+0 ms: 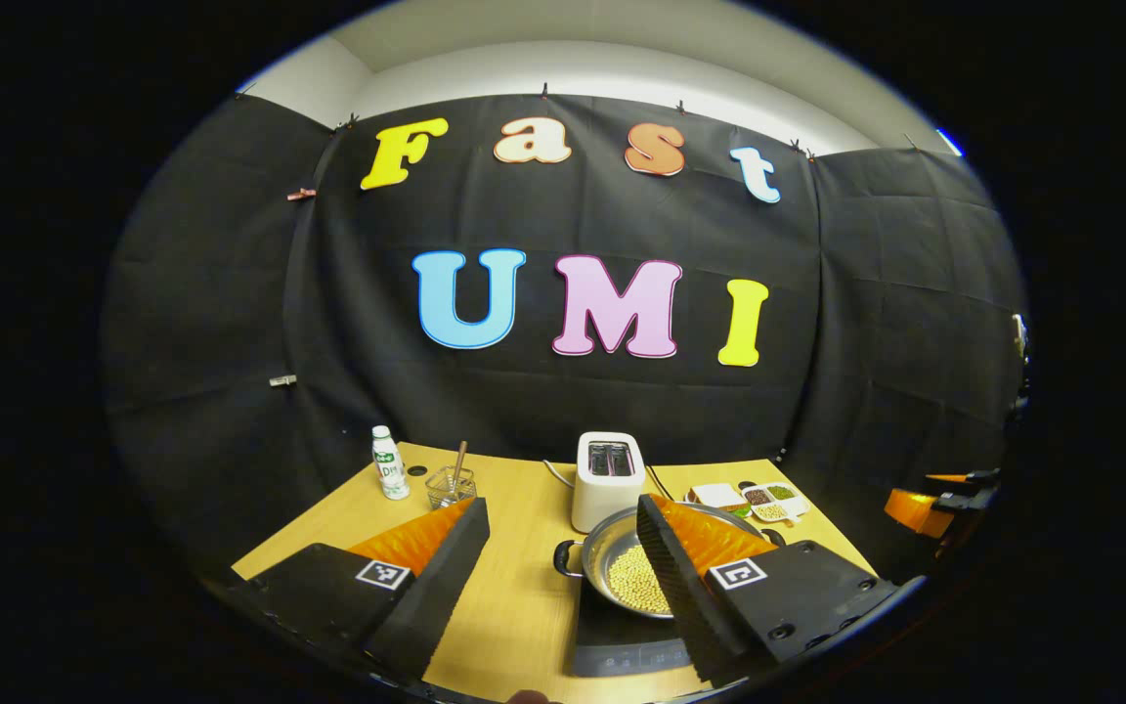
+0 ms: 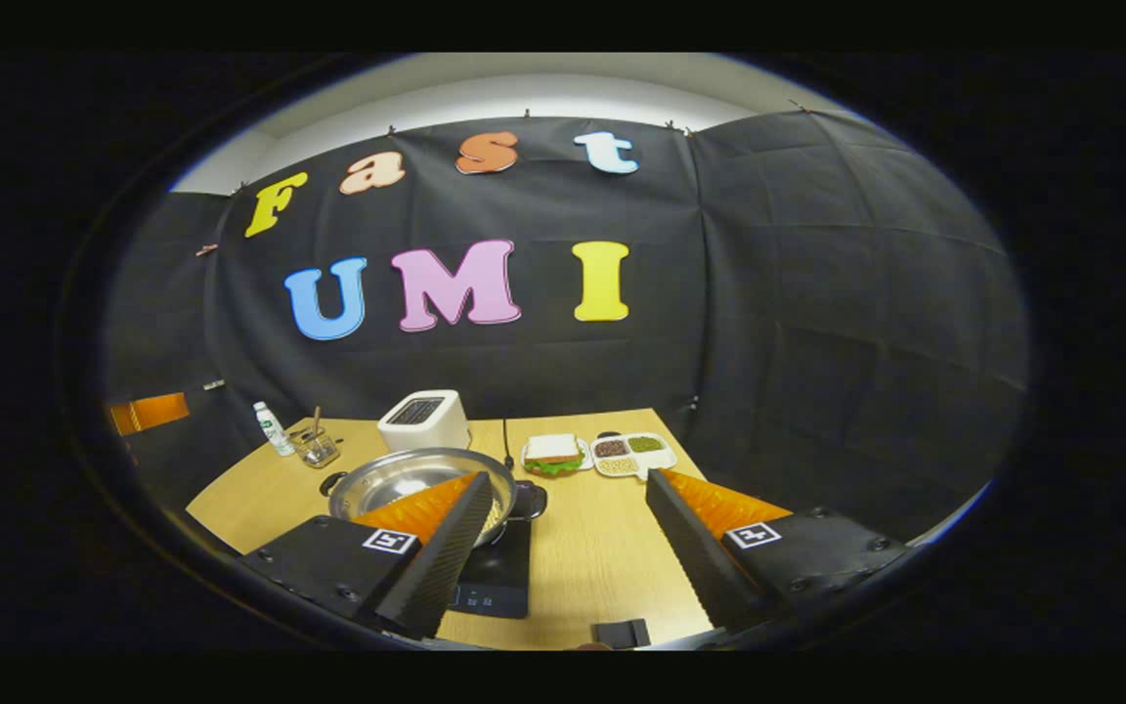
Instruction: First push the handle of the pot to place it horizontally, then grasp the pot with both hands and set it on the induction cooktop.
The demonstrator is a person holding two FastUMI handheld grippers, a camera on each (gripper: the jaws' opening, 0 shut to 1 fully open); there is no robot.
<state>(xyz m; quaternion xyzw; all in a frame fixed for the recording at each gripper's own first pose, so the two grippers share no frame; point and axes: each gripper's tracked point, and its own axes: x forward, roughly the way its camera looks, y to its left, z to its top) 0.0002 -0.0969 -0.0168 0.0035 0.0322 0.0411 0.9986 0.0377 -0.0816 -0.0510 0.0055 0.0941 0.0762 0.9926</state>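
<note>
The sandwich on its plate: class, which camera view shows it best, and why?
The right gripper view shows the sandwich best: it sits unobstructed beside the divided snack tray, bread and green filling visible. In the left gripper view the sandwich is smaller, near the edge, partly hidden behind a finger of that hand-held gripper.

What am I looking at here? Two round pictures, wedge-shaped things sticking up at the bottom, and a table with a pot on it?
Each picture comes from a camera riding on a handheld gripper that a person carries. The wedges are the fingers: left gripper in one view, right gripper in the other, both open and holding nothing. On the wooden table a steel pot of beans sits on an induction cooktop. Behind stand a toaster, a bottle, a sandwich and a divided dish.
</note>
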